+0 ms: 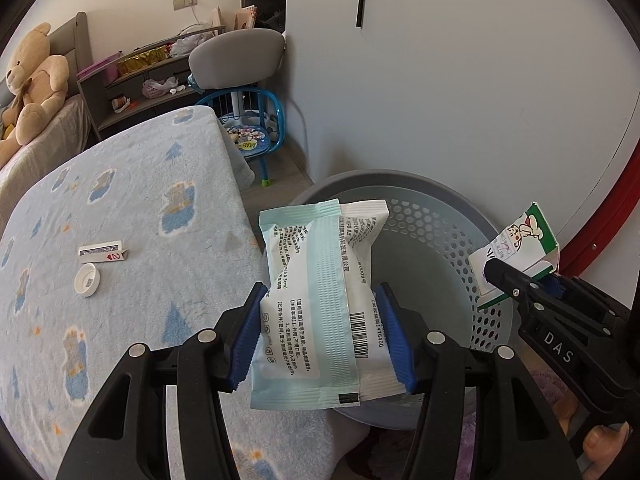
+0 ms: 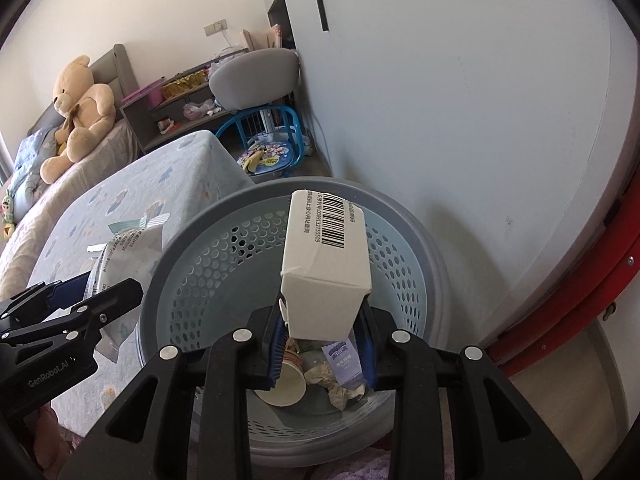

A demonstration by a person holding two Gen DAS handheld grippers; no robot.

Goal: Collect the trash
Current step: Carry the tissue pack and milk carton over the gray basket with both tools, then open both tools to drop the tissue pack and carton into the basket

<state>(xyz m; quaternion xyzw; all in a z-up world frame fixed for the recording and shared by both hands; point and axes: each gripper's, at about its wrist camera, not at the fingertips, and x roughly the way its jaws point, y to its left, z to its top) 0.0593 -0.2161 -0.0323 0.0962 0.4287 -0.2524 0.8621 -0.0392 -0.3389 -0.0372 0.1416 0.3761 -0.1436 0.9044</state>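
The left gripper (image 1: pixel 322 332) points down and squeezes a packet (image 1: pixel 320 304) between its blue pads. The right gripper (image 2: pixel 322 340) also tips down, pinching a white box (image 2: pixel 326 268). Its pads look tight, though they are partly hidden.

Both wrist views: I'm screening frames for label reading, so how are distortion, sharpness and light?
Left wrist view: strong fisheye bending, dark corners; print on the wipes packet in the left gripper is sharp; soft daylight. Right wrist view: same curvature; the barcode on the white carton in the right gripper is crisp; trash deep in the basket is shaded.
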